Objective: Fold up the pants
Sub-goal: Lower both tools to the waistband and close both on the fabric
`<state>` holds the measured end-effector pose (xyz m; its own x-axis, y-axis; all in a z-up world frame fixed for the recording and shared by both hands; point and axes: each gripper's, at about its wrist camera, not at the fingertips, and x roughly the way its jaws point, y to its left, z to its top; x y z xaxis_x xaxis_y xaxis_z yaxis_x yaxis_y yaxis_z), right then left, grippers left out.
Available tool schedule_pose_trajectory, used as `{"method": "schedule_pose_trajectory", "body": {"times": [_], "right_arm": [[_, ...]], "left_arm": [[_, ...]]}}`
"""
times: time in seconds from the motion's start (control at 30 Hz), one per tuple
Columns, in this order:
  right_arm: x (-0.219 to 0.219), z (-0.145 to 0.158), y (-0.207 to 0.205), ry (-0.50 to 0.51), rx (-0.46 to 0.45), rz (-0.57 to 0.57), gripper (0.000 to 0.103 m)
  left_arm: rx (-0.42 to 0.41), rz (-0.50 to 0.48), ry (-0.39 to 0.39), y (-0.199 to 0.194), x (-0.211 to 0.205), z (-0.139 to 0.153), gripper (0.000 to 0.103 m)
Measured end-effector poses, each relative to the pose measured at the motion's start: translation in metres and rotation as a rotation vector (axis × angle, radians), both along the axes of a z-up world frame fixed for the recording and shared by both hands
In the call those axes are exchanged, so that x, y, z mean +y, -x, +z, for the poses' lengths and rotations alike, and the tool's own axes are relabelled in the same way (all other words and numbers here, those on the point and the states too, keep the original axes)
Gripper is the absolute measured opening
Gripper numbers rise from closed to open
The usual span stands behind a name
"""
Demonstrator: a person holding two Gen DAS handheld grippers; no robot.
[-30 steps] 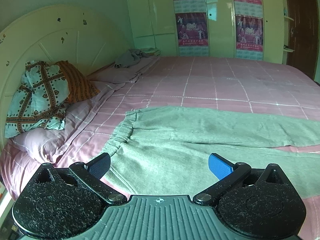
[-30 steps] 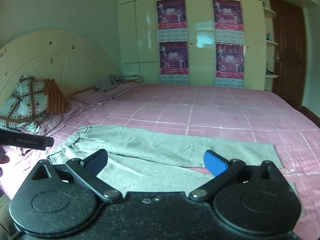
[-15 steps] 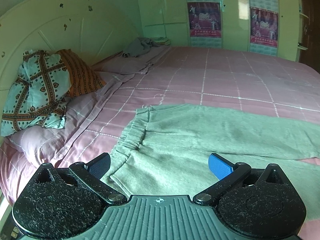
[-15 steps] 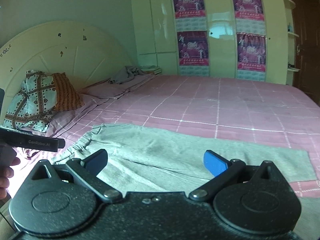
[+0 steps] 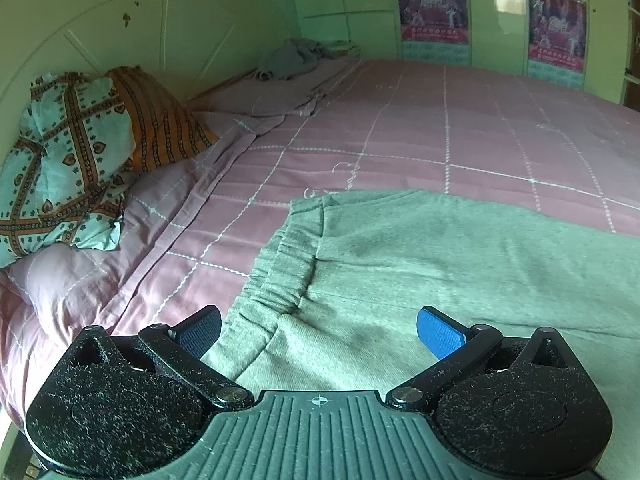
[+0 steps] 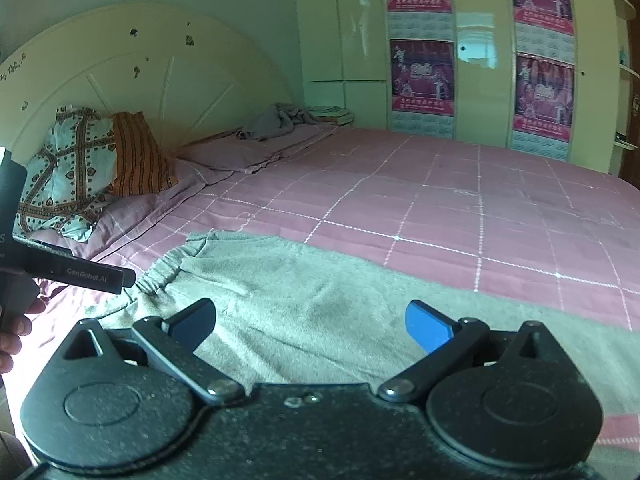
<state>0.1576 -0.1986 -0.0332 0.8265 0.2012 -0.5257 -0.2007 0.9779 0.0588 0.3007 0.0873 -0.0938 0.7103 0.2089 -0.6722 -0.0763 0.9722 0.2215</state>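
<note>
Grey-green pants (image 5: pixel 420 264) lie flat on the pink checked bed, with the gathered elastic waistband (image 5: pixel 280 276) toward the pillows and the legs running off to the right. My left gripper (image 5: pixel 318 334) hovers open just above the waistband's near corner, nothing between its blue pads. In the right wrist view the same pants (image 6: pixel 320 300) spread across the foreground. My right gripper (image 6: pixel 310 324) is open over the upper leg area, a little right of the waistband (image 6: pixel 168 272). The left gripper's body (image 6: pixel 76 274) and a hand show at the left edge.
Patterned pillows (image 5: pixel 72 160) lean on the cream headboard (image 5: pixel 120 28) at the left. A crumpled grey garment (image 5: pixel 292 58) lies at the bed's far corner. Wardrobe doors with posters (image 6: pixel 484 76) stand behind the bed. Pink bedspread (image 5: pixel 460 132) extends beyond the pants.
Both grippers have moved forward and to the left, closer to the waistband end of the pants. Both stay open.
</note>
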Motion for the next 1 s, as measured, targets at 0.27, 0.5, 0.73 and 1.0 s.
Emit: {"method": "schedule_pose_trajectory", "body": {"times": [0.27, 0.5, 0.73, 1.0], "right_arm": [[0.005, -0.021, -0.059, 0.014, 0.042, 0.045, 0.1], [-0.003, -0.049, -0.128, 0.024, 0.126, 0.066, 0.1], [-0.004, -0.078, -0.195, 0.068, 0.203, 0.107, 0.1], [-0.008, -0.111, -0.261, 0.128, 0.283, 0.13, 0.1]], "left_arm": [[0.046, 0.019, -0.03, -0.054, 0.009, -0.029, 0.103], [0.086, 0.073, -0.032, -0.107, 0.033, -0.054, 0.103], [0.139, 0.108, 0.043, -0.159, 0.061, -0.083, 0.103], [0.226, 0.048, 0.12, -0.199, 0.065, -0.123, 0.093]]}}
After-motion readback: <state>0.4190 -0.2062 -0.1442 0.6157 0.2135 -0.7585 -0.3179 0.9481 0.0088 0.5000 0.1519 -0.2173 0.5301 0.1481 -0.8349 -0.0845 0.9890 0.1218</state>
